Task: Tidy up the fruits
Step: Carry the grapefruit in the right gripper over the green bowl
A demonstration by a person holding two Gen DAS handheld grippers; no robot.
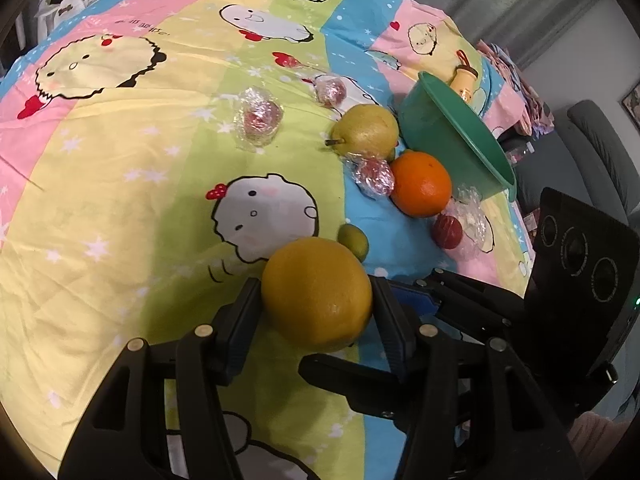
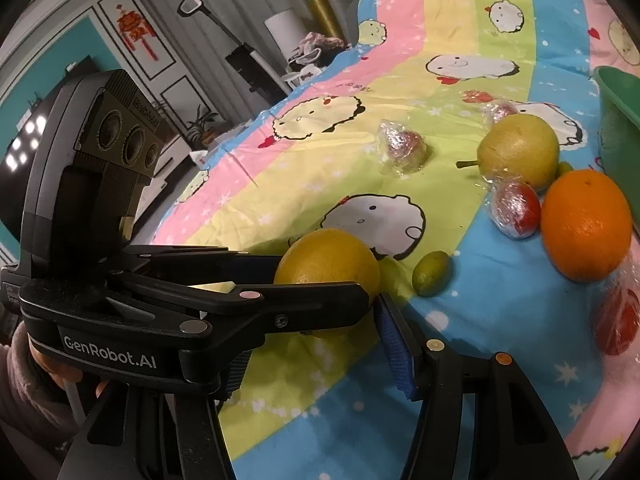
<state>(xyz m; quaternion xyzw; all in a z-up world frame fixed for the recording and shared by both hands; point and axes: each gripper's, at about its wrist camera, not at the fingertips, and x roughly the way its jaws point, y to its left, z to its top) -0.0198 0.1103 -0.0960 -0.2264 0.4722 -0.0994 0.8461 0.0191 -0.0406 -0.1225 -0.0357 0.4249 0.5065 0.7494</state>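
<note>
On the cartoon-print bedsheet (image 1: pixel 120 200), the round orange fruit (image 1: pixel 421 189) lies before the green plastic basin (image 1: pixel 460 136) (tilted), the yellow-green pear (image 1: pixel 366 130) to its left.

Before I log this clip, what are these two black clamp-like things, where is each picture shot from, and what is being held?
They are hand-held claws, one in each of a person's hands, each carrying a fisheye camera that looks along its fingers. One picture is from the left claw, shut on a large round yellow citrus fruit. The other is from the right claw, open and holding nothing, with the left one crossing its view. On the cartoon-print quilt lie an orange, a yellow pear, a small green lime, several plastic-wrapped red fruits and a tipped green plastic bowl.
</note>
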